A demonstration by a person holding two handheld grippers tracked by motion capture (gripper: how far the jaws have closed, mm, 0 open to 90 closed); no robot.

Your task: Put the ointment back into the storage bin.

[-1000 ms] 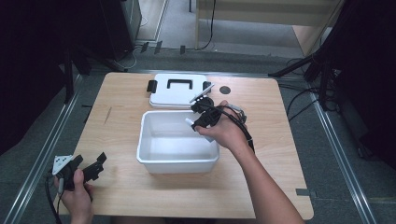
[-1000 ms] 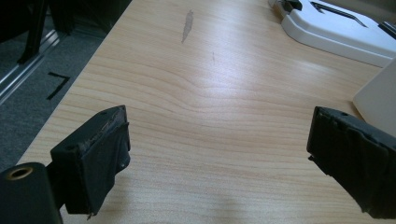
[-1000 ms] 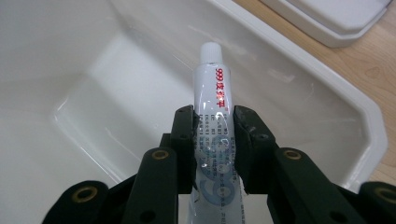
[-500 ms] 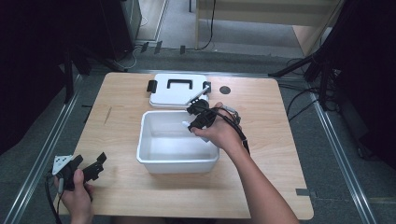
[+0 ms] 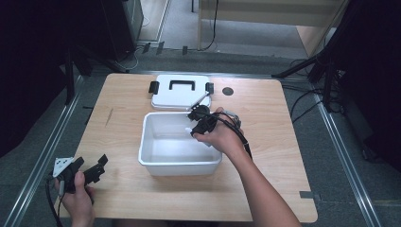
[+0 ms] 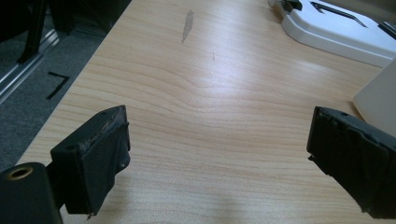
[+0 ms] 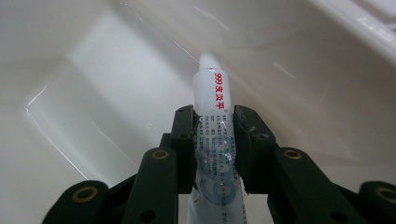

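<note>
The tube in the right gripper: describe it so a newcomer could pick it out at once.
Start at the wooden table and find the open white bin at its middle, just in front of the white lid with a black handle. The right gripper reaches over the bin's far right corner, shut on a small white tube. Its red lettering and rounded white cap set it apart.

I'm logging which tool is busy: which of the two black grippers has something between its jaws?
The right gripper, over the white plastic bin, clamps a white tube with red print; the left gripper stands open above the wooden table.
</note>
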